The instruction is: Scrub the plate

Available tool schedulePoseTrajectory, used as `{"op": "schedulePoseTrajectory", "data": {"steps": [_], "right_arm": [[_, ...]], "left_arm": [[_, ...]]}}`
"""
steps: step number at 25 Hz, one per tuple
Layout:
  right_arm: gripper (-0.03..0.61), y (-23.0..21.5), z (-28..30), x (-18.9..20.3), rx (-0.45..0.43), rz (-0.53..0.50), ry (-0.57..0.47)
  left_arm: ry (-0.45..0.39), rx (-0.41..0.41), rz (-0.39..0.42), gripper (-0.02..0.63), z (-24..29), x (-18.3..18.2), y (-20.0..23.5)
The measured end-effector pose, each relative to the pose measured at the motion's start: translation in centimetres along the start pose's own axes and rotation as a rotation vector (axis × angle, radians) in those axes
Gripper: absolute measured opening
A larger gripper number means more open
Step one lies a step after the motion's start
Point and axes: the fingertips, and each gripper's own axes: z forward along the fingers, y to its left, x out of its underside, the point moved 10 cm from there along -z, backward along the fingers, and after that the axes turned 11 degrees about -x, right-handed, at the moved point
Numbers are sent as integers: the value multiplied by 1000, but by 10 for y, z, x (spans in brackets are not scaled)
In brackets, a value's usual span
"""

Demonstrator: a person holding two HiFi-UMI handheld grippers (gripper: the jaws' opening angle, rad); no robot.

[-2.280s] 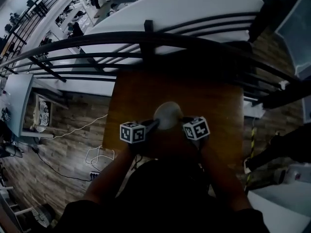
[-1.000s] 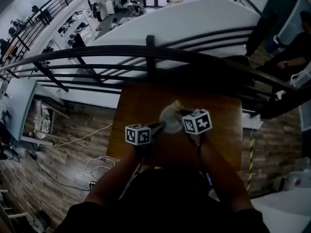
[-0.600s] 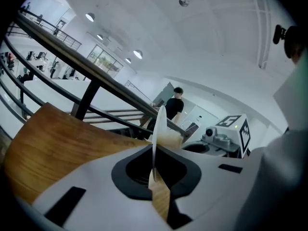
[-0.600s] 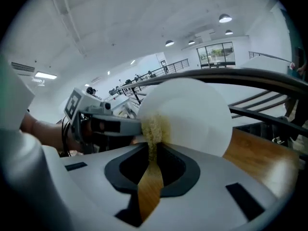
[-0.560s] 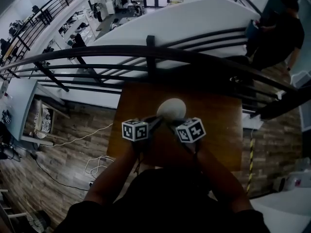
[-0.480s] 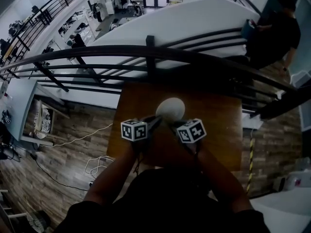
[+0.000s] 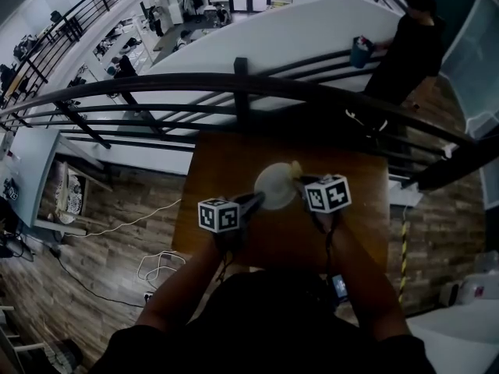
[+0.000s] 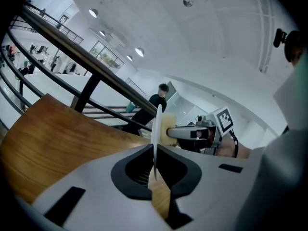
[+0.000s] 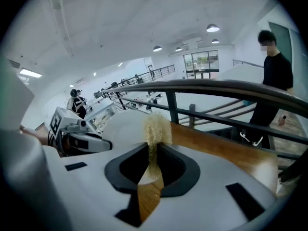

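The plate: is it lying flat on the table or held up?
Held up: the left gripper is clamped on the plate at its rim, and it shows edge-on above the table.

The plate (image 7: 274, 185) is white, the sponge (image 9: 156, 128) pale yellow, the table (image 7: 222, 162) brown wood-grain.

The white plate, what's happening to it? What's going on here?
A person is scrubbing it with two hand-held grippers over a wooden table. The left gripper is shut on the rim of the white plate and holds it on edge. The right gripper is shut on a yellowish sponge and holds it against the plate's face. Another person stands beyond the railing.
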Motion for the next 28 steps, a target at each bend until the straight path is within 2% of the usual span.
{"op": "schedulePoseTrajectory", "data": {"steps": [4,7,9,14,18,23,28], "right_arm": [[55,32,8,-15,-56,-59,-15],[55,56,25,-7,-154,-67,7],[55,64,31,4,-180,-67,25],[55,54,34,36,-155,-35,94],[55,24,23,50,-100,42,66],[55,1,6,29,-35,49,-1],[55,27,1,-2,-56,-38,-50]], "left_arm": [[21,19,-8,18,9,5,-8],[8,17,-21,17,12,0,-8],[-6,5,-19,15,9,-5,-7],[-41,-22,-19,17,-1,-12,7],[-18,-21,7,18,-5,-10,7],[20,1,7,21,-1,-1,2],[53,49,4,23,8,7,-12]]}}
